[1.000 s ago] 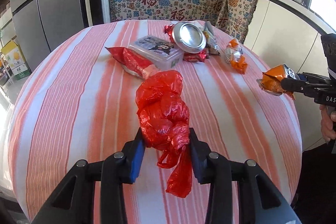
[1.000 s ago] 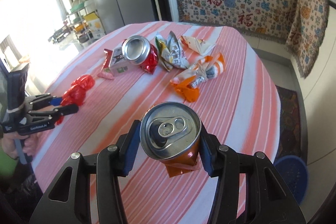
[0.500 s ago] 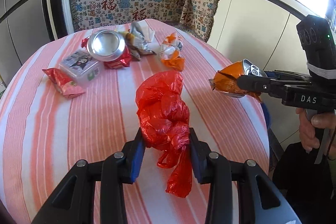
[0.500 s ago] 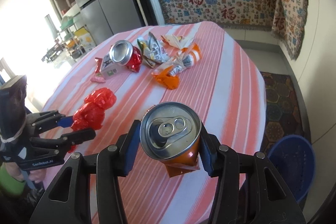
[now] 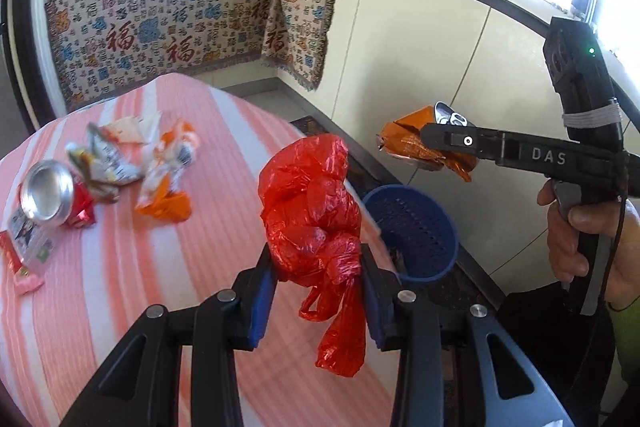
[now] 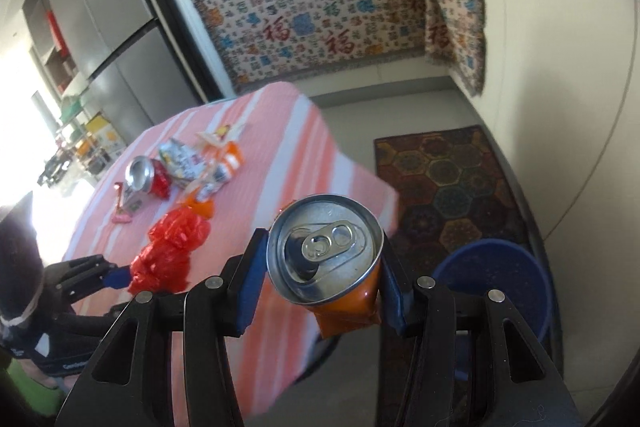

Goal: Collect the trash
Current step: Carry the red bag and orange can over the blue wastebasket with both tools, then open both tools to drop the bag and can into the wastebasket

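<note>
My left gripper [image 5: 318, 285] is shut on a crumpled red plastic bag [image 5: 310, 203], held above the table's right edge. My right gripper [image 6: 320, 277] is shut on a crushed orange can [image 6: 326, 259], held in the air past the table edge. The can [image 5: 428, 143] and right gripper also show in the left wrist view, above and beyond a blue bin [image 5: 416, 231] on the floor. The bin [image 6: 504, 283] lies low right of the can in the right wrist view. The bag [image 6: 172, 251] shows there too.
The round table with a pink striped cloth [image 5: 120, 267] holds a silver-ended red can [image 5: 48, 193], snack wrappers [image 5: 164, 167] and a small carton [image 5: 28, 239]. A patterned rug [image 6: 444, 187] lies on the floor. Cream cabinets [image 5: 420, 67] stand behind the bin.
Both grippers have swung right, away from the table centre toward its edge. The blue bin has come into the left wrist view. Both still hold their items.
</note>
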